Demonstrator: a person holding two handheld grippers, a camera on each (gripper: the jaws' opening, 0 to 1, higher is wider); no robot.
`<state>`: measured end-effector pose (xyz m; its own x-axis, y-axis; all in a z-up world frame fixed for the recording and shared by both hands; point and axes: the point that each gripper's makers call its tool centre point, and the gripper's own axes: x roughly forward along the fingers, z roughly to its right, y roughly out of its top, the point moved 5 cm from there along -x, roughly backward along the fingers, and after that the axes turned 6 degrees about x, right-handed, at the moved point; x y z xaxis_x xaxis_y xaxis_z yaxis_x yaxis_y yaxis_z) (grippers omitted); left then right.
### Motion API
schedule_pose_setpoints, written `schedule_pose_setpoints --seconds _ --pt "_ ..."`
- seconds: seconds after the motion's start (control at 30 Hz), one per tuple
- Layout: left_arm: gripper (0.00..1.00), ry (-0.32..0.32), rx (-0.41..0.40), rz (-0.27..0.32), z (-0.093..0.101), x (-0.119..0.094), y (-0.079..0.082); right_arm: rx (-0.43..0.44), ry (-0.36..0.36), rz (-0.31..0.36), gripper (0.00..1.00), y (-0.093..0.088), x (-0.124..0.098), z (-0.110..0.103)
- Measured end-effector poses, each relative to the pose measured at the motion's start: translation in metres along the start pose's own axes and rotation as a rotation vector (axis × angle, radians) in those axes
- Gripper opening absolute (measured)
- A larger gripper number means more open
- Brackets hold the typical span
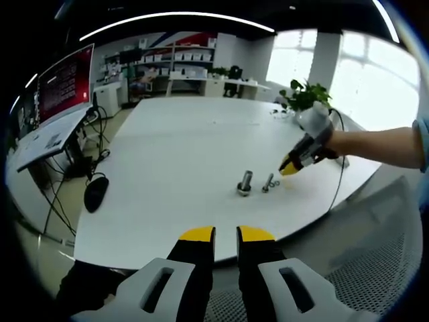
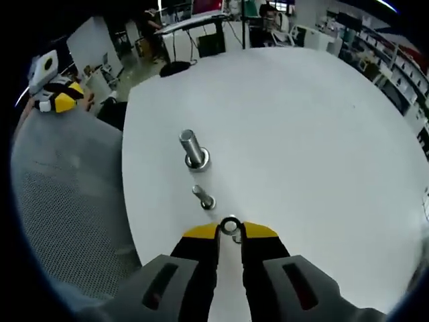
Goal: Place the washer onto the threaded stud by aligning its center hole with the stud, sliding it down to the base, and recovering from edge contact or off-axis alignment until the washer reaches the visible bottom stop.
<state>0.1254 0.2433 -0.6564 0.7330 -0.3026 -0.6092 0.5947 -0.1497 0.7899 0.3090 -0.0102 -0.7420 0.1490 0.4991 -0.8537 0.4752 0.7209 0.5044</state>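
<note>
On the white table [image 1: 181, 154] a thick steel stud [image 1: 245, 182] [image 2: 193, 151] stands upright on its round base. Just beside it is a smaller bolt [image 1: 269, 182] [image 2: 203, 196]. My right gripper [image 2: 230, 231] is low over the table, a short way before the small bolt, shut on the washer [image 2: 230, 225], a small metal ring between its yellow tips. From the left gripper view, the right gripper [image 1: 289, 169] sits right of the stud, held by a hand. My left gripper [image 1: 226, 235] hovers off the table's near edge, jaws slightly apart, holding nothing.
A grey mesh chair [image 2: 60, 201] stands by the table's edge. A black mouse [image 1: 96, 191] lies on the floor side left, below monitors [image 1: 64, 87]. A potted plant [image 1: 305, 94] and a cable [image 1: 338, 174] are at the table's far right.
</note>
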Motion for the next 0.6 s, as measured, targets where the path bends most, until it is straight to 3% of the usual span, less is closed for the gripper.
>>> schedule_pose_setpoints --seconds 0.23,0.4,0.6 --pt "0.1 0.003 -0.002 0.0 0.0 0.0 0.0 -0.065 0.026 0.008 0.14 0.021 -0.003 -0.017" --pt "0.1 0.003 -0.001 -0.003 -0.001 0.0 0.0 -0.141 0.02 -0.043 0.14 0.025 0.001 -0.023" --pt "0.1 0.002 0.0 -0.009 0.0 0.0 -0.001 -0.151 0.03 -0.066 0.14 0.03 0.007 -0.026"
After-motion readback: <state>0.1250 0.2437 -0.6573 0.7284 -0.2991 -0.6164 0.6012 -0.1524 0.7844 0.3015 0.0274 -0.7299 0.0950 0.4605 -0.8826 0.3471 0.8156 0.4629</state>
